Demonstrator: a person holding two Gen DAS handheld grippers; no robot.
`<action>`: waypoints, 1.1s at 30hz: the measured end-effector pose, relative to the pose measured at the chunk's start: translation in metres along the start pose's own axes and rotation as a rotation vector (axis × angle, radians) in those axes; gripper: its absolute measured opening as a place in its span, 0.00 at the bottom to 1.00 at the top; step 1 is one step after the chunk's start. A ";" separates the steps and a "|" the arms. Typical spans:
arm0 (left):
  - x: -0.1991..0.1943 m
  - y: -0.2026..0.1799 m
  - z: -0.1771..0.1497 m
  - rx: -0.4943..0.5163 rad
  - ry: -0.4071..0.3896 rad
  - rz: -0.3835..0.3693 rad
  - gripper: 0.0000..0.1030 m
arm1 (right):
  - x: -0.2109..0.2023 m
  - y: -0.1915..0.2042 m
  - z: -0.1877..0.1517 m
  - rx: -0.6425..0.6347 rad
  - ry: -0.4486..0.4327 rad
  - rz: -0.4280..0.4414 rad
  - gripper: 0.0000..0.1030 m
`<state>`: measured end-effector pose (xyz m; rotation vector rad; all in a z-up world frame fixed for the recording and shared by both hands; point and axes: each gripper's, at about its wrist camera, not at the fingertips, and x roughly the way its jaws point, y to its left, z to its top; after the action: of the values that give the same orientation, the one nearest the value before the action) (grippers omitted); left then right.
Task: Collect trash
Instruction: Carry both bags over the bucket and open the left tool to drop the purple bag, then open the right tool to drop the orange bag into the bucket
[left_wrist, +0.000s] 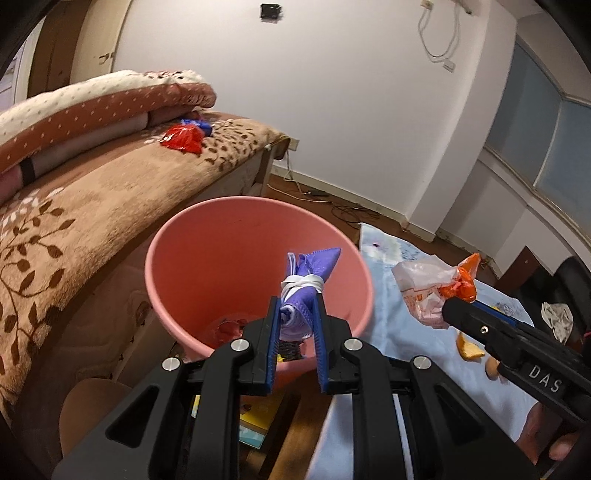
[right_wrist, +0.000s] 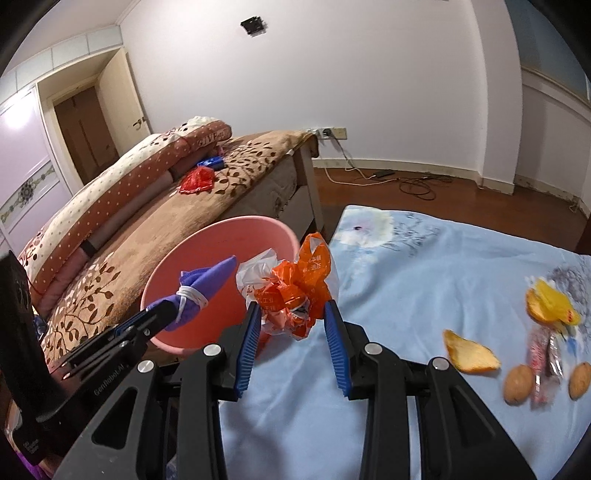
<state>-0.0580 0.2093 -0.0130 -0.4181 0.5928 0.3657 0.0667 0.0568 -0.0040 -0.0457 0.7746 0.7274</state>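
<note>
My left tool (left_wrist: 297, 314) is clamped narrow on a purple mask (left_wrist: 308, 273) rolled up and bound with its white strap; its long axis runs straight out from the fingers, pointing up and away. It hangs directly over the mouth of the pink bin (left_wrist: 173, 280), which stands on the floor between the brown-blanketed bed (left_wrist: 110, 192) on the left and the blue sheet (right_wrist: 424, 266) on the right. Some red scrap already lies at the bin's bottom.

My right tool (right_wrist: 291, 317) stands wider, gripping a crumpled orange-and-white plastic bag (right_wrist: 295, 291). That bundle sits at the bin's right rim, over the edge of the blue sheet, so I judge it needs to travel left before letting go, while the left hand is already placed to drop.

Orange peel (right_wrist: 469, 356), walnuts (right_wrist: 519, 384) and wrappers wait on the sheet to the right; a red wrapper (left_wrist: 183, 137) lies far on the bed.
</note>
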 end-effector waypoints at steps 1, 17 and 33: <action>0.001 0.002 0.000 -0.005 0.002 0.002 0.16 | 0.004 0.003 0.001 -0.007 0.004 0.002 0.34; 0.018 0.032 -0.001 -0.082 0.031 0.048 0.16 | 0.048 0.030 0.003 -0.066 0.064 0.012 0.35; 0.021 0.042 0.000 -0.115 0.036 0.074 0.33 | 0.062 0.044 0.005 -0.102 0.076 0.028 0.36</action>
<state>-0.0599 0.2498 -0.0369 -0.5142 0.6251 0.4656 0.0728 0.1277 -0.0309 -0.1558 0.8113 0.7954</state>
